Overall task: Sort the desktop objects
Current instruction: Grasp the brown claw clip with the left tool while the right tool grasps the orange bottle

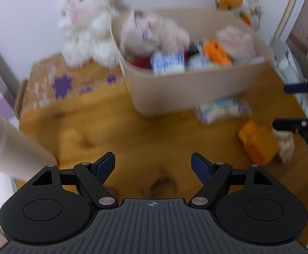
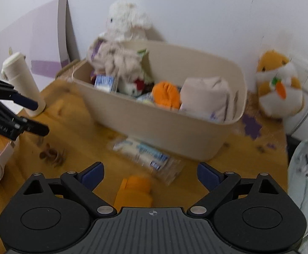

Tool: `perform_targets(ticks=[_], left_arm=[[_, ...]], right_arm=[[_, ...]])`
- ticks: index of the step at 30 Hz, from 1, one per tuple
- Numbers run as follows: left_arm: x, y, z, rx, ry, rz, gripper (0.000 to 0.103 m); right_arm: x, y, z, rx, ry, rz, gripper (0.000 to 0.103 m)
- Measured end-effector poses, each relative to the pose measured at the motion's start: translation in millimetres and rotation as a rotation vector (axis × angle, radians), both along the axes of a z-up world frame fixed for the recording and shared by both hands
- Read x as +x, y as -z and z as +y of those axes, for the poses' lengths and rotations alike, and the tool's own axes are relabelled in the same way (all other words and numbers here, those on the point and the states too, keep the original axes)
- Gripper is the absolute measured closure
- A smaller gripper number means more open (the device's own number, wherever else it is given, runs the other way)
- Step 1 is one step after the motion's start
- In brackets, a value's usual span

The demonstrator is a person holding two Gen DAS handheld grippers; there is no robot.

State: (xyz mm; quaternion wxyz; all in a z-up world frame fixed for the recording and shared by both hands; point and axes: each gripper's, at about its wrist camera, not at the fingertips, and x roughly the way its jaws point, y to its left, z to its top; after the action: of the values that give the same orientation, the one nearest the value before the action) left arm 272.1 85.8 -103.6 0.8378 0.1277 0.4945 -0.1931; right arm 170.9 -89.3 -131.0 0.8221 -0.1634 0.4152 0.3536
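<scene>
My wooden table [image 2: 86,131] carries one beige bin [image 2: 154,122], already part full of soft toys and packets. Two things lie loose before it: one clear packet [image 2: 147,156] just beside the bin's front wall, and one orange block [image 2: 133,192] nearer me. My right tongs [image 2: 149,176] hang spread wide above the block, gripping nothing; my left tongs [image 1: 152,166] are spread wide too, over bare wood. To do this well, I judge I should lower the right tongs squarely around the block before squeezing.
</scene>
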Motion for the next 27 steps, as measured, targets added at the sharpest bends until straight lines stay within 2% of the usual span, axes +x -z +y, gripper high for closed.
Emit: perform_targets(ticks=[4, 9, 14, 19, 21, 23, 24, 26, 27], left_arm=[[-4, 21, 2, 0.033, 0.054, 0.070, 0.023], [-9, 38, -3, 0.098, 0.148, 0.062, 0.023], [-1, 54, -4, 0.137, 0.171, 0.097, 0.024], [1, 67, -5, 0.174, 0.218, 0.145, 0.044], [3, 68, -3, 0.150, 0.218, 0.149, 0.050], [4, 67, -3, 0.133, 0.216, 0.156, 0.062], [4, 67, -5, 0.133, 0.221, 0.151, 0.065], [3, 67, -8, 0.127, 0.237, 0.155, 0.084], [3, 66, -10, 0.126, 0.248, 0.157, 0.087]], right_arm=[[1, 21, 7, -0.032, 0.000, 0.078, 0.006], [0, 38, 16, -0.062, 0.003, 0.126, 0.006], [0, 50, 25, -0.088, 0.006, 0.152, 0.009], [3, 59, 26, -0.101, 0.028, 0.184, 0.023], [5, 61, 25, -0.097, 0.044, 0.199, 0.030], [7, 65, 23, -0.091, 0.055, 0.216, 0.042], [7, 66, 22, -0.090, 0.059, 0.219, 0.047], [8, 68, 18, -0.070, 0.066, 0.231, 0.051], [7, 67, 16, -0.064, 0.064, 0.233, 0.051]])
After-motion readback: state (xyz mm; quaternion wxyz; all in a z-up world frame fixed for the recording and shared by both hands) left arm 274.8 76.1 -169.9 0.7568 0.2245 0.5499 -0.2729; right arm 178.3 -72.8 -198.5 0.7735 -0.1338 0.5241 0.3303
